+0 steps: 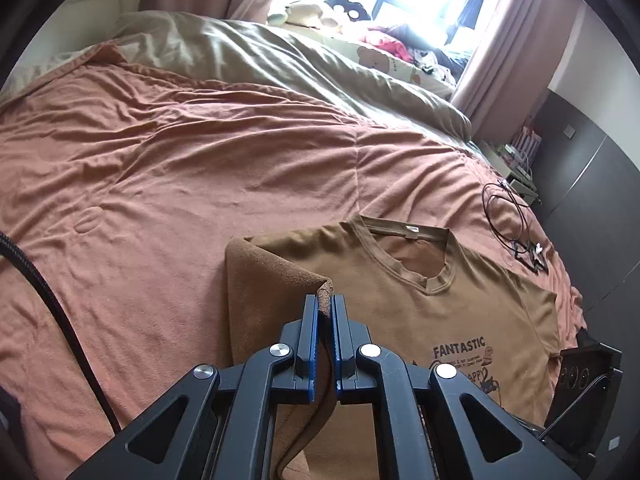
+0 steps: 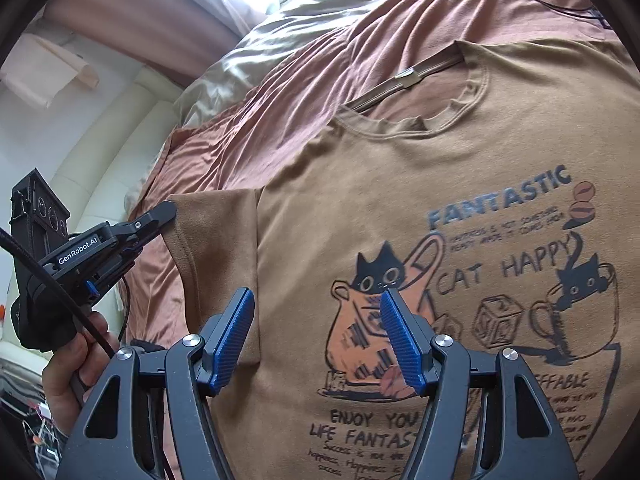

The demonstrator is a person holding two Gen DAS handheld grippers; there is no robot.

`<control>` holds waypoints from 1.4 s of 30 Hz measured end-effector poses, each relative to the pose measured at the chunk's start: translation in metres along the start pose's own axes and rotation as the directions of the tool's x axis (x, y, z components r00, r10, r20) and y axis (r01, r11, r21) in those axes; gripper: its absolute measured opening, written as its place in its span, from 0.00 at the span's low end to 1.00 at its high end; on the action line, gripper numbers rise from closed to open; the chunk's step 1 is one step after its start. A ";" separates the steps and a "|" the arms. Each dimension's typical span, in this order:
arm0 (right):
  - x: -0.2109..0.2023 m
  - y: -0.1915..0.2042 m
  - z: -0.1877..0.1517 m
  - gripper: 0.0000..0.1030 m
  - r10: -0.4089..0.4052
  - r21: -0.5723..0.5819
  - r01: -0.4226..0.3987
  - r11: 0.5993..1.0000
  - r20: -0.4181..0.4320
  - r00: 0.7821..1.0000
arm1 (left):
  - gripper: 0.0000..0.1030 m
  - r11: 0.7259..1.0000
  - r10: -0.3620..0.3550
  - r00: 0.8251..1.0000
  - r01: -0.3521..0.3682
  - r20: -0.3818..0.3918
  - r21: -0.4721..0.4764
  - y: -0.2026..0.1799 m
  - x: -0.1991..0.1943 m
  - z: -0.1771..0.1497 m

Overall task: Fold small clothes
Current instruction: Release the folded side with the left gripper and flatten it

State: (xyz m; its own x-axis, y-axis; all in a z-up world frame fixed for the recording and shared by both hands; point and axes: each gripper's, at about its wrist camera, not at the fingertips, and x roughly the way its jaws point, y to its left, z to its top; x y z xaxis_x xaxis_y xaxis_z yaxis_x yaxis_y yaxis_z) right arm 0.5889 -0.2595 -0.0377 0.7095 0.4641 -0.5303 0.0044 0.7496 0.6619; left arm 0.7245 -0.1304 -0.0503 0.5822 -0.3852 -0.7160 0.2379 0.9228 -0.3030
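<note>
pinching the sleeve edge, the left gripper (image 1: 325, 312) is clamped tight on the brown t-shirt (image 1: 460, 312), while the right gripper (image 2: 318, 336) hangs wide and empty over the cat print. that thin bite could slip mid-fold, or drag the shirt skewed. shirt lies flat, print up, on the orange bedspread (image 1: 180, 168), collar toward 12 o'clock.

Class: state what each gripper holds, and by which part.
Left gripper pinches the brown T-shirt's sleeve edge; right gripper is open, holding nothing.
</note>
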 end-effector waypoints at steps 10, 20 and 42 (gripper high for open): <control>-0.010 -0.014 0.002 0.62 0.004 0.021 -0.004 1.000 0.001 1.000 | 0.29 0.998 -0.048 0.998 0.050 -0.045 0.035 -0.032 0.020 0.002; 0.019 0.000 0.002 0.62 0.006 -0.001 -0.006 1.000 -0.042 0.999 | 0.29 0.999 0.046 0.996 -0.047 -0.077 -0.021 0.012 0.012 -0.018; 0.108 0.026 0.028 0.19 -0.078 -0.029 0.075 0.997 -0.155 0.985 | 0.29 0.983 0.119 0.971 -0.144 -0.208 -0.111 0.089 0.024 -0.095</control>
State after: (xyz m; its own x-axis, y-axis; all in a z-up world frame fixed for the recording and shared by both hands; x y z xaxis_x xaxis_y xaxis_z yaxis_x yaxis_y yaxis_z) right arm 0.6854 -0.2029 -0.0632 0.5891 0.4717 -0.6561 0.0368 0.7955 0.6049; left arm 0.6863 -0.0585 -0.1541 0.4321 -0.2658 -0.8618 0.0643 0.9622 -0.2646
